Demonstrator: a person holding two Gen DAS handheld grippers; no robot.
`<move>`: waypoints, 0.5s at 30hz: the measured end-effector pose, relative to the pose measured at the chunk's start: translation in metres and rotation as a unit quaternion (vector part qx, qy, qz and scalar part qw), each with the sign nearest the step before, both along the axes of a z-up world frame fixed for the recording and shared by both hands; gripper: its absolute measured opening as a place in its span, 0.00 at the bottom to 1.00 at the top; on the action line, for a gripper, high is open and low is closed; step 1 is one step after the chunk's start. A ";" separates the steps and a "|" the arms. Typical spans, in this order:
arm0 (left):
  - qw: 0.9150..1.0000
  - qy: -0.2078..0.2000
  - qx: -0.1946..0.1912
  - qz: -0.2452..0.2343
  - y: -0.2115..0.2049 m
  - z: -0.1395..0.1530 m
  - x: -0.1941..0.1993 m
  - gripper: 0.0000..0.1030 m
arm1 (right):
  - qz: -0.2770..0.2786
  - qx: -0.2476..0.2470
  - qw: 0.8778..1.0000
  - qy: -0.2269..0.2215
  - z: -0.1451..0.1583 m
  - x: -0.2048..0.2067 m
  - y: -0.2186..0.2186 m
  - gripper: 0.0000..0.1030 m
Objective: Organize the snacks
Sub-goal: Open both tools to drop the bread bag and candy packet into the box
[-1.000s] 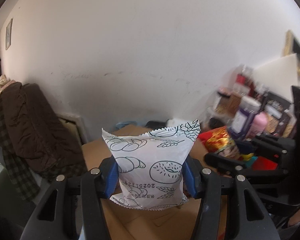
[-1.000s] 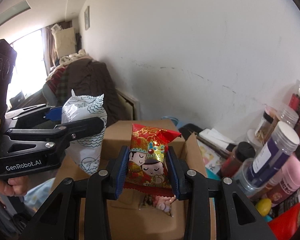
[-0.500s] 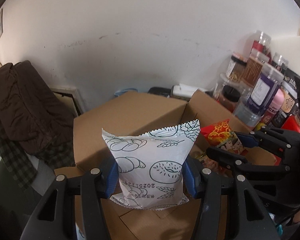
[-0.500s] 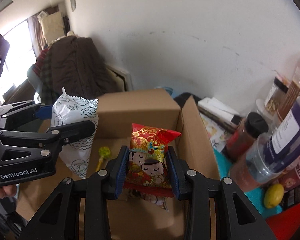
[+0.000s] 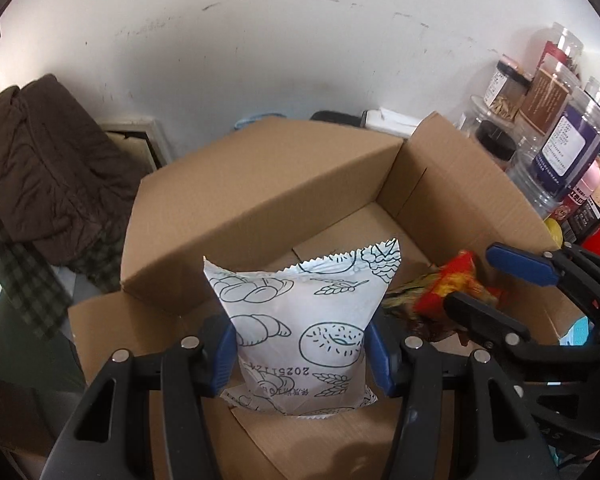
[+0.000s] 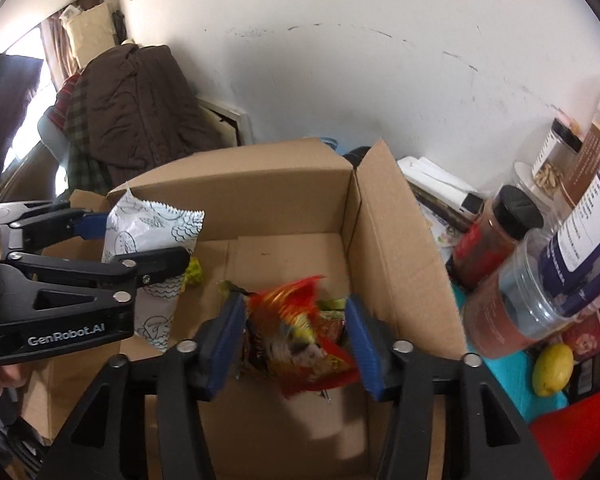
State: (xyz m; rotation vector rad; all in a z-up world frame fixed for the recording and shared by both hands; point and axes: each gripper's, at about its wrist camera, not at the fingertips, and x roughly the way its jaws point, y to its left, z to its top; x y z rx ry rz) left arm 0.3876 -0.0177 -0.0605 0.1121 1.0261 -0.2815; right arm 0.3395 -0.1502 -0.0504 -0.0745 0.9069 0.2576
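Release stage over the cardboard box (image 6: 284,208). The right gripper (image 6: 296,344) has just been opening; its blue pads stand clear of the red snack packet (image 6: 300,336), which is blurred between them above the box floor near the right wall, apparently dropping. The left gripper (image 5: 300,354) pinches the white bread packet (image 5: 304,320) at both sides, upright, over the near-left part of the box.

Hazards, as judged:
- The red packet may tumble and catch on the right gripper's pads, or land tilted against the right wall; cause: a light, slippery film bag released in mid-air.
- The white packet, if released from its present place near the front-left edge, may strike the folded flap or rim and fall outside; cause: its position close to that edge.
- The two tools stand near each other; a sideways move could bring the left gripper's fingers against the red packet.
- The jars (image 6: 512,280) just outside the right wall could be knocked by the right tool on withdrawal.

Materials: box of matt corrugated board, flaps creased and standing; white packet of matt film, pillow-shaped, serrated seals, line drawings of bread; red packet glossy and crinkled; jars clear rigid plastic, cylindrical; a small yellow-green sweet (image 6: 194,272) on the box floor near the left wall.
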 end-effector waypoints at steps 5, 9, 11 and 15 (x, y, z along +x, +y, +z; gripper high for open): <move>1.000 0.007 -0.004 0.015 0.003 -0.001 -0.004 0.54 | -0.004 -0.002 1.000 0.002 0.005 -0.008 -0.003 0.52; 1.000 -0.006 -0.001 0.012 0.001 0.005 -0.012 0.54 | -0.008 0.004 1.000 -0.003 0.013 -0.017 -0.009 0.58; 1.000 -0.017 -0.008 0.009 0.000 0.014 -0.017 0.54 | -0.011 0.007 1.000 -0.005 0.017 -0.020 -0.012 0.58; 0.999 -0.042 -0.013 0.009 -0.001 0.033 -0.026 0.54 | -0.017 0.021 1.000 -0.008 0.028 -0.029 -0.018 0.58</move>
